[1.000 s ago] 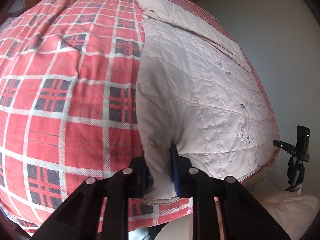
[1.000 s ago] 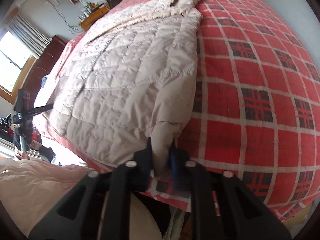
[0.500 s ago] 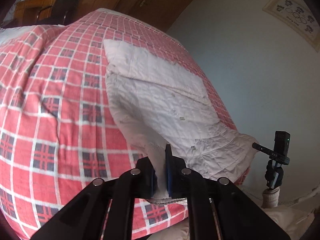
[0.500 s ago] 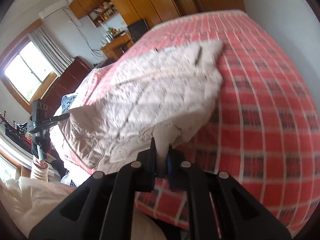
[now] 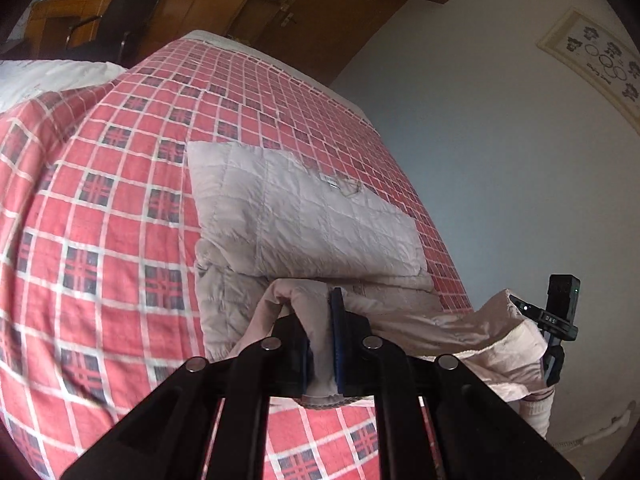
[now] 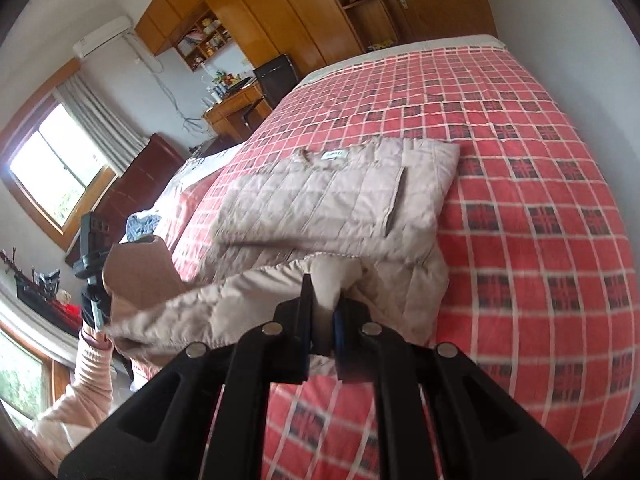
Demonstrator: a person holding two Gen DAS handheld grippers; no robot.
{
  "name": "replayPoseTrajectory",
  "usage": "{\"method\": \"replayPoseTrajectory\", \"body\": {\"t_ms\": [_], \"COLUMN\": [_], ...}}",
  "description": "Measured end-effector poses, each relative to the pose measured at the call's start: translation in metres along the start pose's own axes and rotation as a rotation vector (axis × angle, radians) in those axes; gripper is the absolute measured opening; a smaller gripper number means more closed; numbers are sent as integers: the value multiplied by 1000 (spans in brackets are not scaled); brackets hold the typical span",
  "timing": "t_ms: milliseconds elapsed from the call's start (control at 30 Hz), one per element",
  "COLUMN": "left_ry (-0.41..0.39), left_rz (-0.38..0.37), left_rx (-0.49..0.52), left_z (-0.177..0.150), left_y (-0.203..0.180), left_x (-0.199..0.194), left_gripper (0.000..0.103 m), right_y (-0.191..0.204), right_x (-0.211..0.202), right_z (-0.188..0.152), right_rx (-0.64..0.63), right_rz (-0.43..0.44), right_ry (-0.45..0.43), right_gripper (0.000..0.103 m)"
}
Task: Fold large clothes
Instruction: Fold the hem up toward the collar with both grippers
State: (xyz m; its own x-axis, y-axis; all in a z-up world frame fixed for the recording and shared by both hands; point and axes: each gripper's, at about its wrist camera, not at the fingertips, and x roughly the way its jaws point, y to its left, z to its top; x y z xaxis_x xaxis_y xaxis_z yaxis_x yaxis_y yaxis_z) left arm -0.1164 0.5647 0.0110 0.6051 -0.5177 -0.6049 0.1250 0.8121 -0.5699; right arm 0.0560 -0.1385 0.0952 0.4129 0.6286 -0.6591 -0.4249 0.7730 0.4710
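Note:
A beige quilted jacket (image 5: 304, 216) lies on a bed with a red plaid cover (image 5: 100, 216). Its near hem is lifted off the bed and hangs between my two grippers. My left gripper (image 5: 320, 344) is shut on one bottom corner of the jacket, and fabric bulges up between the pads. In the right wrist view the same jacket (image 6: 336, 200) shows its collar label at the far end. My right gripper (image 6: 322, 320) is shut on the other bottom corner. The plaid bed cover (image 6: 540, 220) stretches away behind it.
A wall runs close along the bed's right side (image 5: 500, 140). Wooden wardrobes (image 6: 320, 12), a desk with a dark chair (image 6: 256, 92) and a window (image 6: 52, 160) stand beyond the bed. A pink sleeve (image 6: 88, 368) holds the other gripper at left.
Both grippers have risen and moved forward over the bed, carrying the jacket's hem up off the cover. The views now tilt up to the room, and the jacket looks shorter.

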Motion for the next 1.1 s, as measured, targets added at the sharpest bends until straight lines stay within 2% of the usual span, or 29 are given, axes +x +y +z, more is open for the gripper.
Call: {"method": "replayPoseTrajectory", "body": {"t_ms": [300, 467, 633, 733, 833, 933, 1000, 1100], "left_ry": [-3, 27, 62, 82, 97, 105, 98, 65], "left_rz": [50, 78, 72, 60, 17, -46, -91, -147], "left_rx": [-71, -108, -180, -203, -229, -263, -284, -308], "left_z": [47, 64, 70, 71, 73, 75, 75, 76], "left_y": [37, 56, 79, 88, 95, 100, 102, 107], "left_x": [42, 71, 98, 107, 108, 103, 96, 82], "left_gripper": [9, 9, 10, 13, 15, 22, 26, 40], "right_y": [-48, -74, -91, -97, -102, -108, -113, -116], "right_x": [42, 72, 103, 114, 119, 118, 108, 86], "right_z": [48, 67, 76, 78, 79, 79, 81, 82], "right_rx": [109, 180, 229, 246, 260, 296, 319, 316], "right_rz": [-16, -8, -22, -26, -27, 7, 9, -4], "right_ry": [28, 61, 99, 115, 126, 121, 89, 16], "right_gripper": [8, 8, 8, 11, 14, 28, 76, 77]}}
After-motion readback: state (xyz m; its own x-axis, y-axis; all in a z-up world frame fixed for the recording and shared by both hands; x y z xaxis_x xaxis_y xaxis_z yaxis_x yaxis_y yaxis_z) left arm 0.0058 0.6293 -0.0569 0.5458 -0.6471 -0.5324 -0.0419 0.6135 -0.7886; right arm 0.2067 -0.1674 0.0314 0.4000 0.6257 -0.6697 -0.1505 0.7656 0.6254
